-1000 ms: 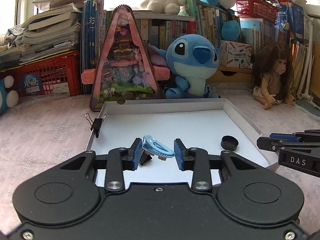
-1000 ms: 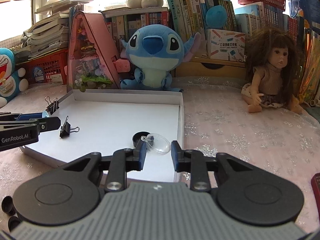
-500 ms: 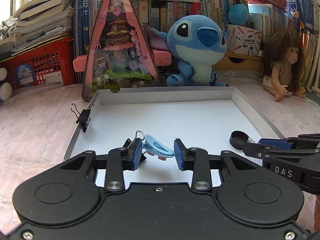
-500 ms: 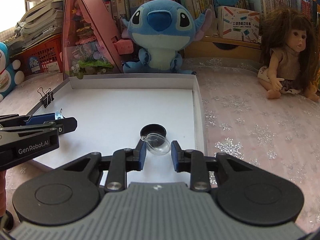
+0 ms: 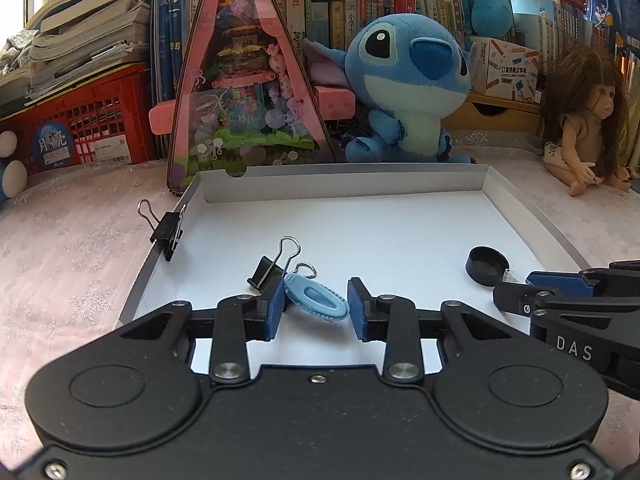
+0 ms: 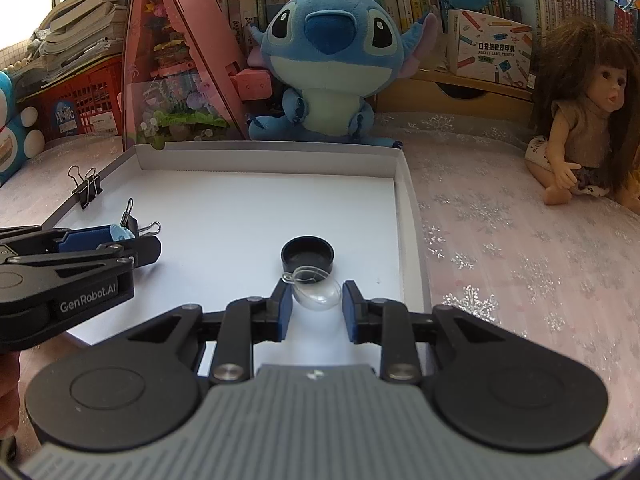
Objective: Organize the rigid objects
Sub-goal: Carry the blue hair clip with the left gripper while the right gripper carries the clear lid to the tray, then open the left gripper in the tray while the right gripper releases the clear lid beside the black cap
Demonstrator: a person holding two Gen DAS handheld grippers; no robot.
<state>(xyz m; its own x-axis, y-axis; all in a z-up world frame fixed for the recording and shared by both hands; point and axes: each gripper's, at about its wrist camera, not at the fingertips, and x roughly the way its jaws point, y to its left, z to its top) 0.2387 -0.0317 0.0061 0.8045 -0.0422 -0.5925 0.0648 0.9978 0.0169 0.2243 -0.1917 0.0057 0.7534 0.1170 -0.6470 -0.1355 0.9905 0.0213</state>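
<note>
My left gripper (image 5: 316,304) is shut on a light blue oval clip (image 5: 316,300), held over the front left of the white shallow box (image 5: 360,184). Just behind its left finger a black binder clip (image 5: 268,270) lies on the box floor. My right gripper (image 6: 316,298) is shut on a clear plastic half-shell (image 6: 318,294) over the box's front right, right in front of a black round cap (image 6: 307,255). The cap (image 5: 486,266) and the right gripper (image 5: 568,292) also show in the left wrist view; the left gripper (image 6: 116,240) shows at left in the right wrist view.
Another black binder clip (image 5: 166,232) is clamped on the box's left rim. Behind the box stand a pink triangular display case (image 5: 248,92), a blue plush toy (image 6: 328,64), a doll (image 6: 588,120) at right and a red crate (image 5: 80,124) at left, on a pink snowflake cloth.
Both grippers have moved forward and down over the box, each keeping its grip. The box, cap and loose binder clip now look nearer and larger.
</note>
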